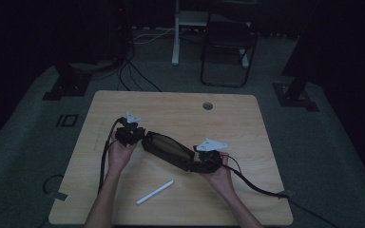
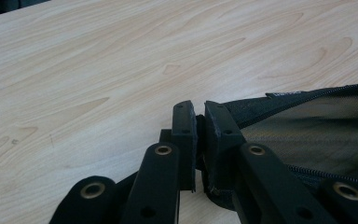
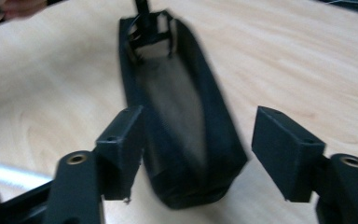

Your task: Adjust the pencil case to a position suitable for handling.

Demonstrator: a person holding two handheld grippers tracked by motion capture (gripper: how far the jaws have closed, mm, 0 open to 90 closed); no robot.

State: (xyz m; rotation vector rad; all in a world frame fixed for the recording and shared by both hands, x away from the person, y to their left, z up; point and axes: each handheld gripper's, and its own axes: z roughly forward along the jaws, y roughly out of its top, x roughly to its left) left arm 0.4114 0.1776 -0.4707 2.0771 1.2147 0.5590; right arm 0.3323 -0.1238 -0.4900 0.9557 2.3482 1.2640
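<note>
The black pouch (image 1: 167, 149) lies mid-bench, long axis upper left to lower right. The left hand-held gripper (image 2: 199, 135) pinches its upper-left end; the right hand-held gripper (image 3: 196, 154) is open around the other end.

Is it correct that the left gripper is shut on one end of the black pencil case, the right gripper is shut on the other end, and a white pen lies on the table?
Not entirely. The right gripper is open around the pencil case, as the right gripper view shows. The left gripper is shut on the case, and the white pen lies on the table.
</note>
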